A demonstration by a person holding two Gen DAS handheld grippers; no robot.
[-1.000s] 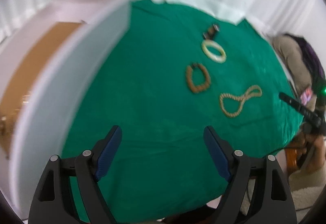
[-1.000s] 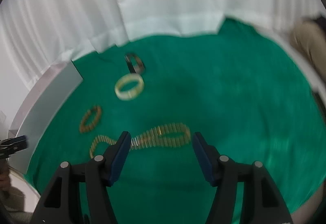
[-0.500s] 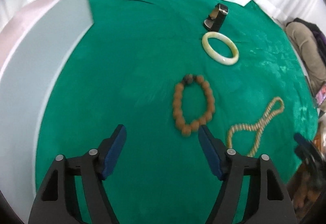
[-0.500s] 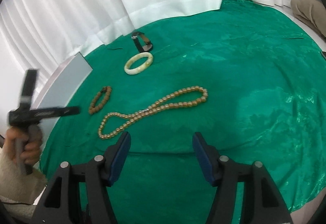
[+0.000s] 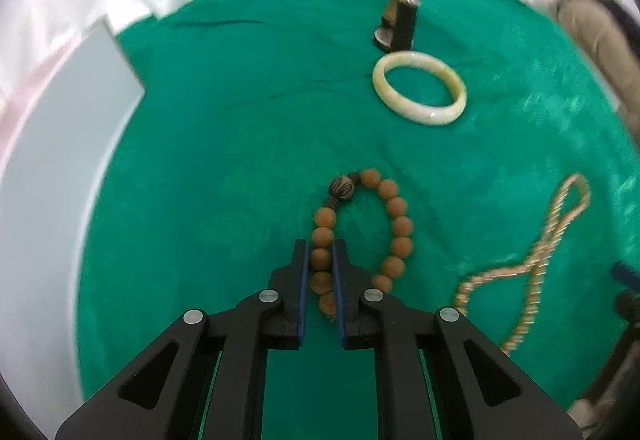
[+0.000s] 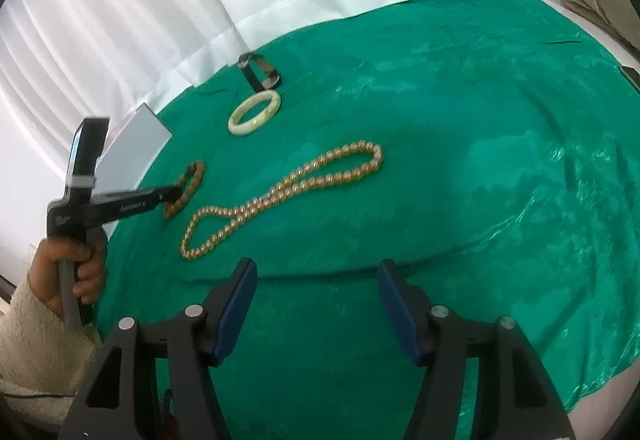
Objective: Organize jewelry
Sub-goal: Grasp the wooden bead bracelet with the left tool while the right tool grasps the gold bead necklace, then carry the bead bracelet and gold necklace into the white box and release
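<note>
Now your left hand-held gripper (image 5: 320, 272) is pinched nearly shut around one side of the wooden bead bracelet (image 5: 394, 224), which lies on the green cloth (image 5: 240, 143) beside the pearl necklace (image 6: 280, 191). Your right hand-held gripper (image 6: 316, 304) hangs wide open, holding nothing. You're at the pickup step; next, I'd judge, lift gently toward the white box (image 5: 60, 143).
</note>
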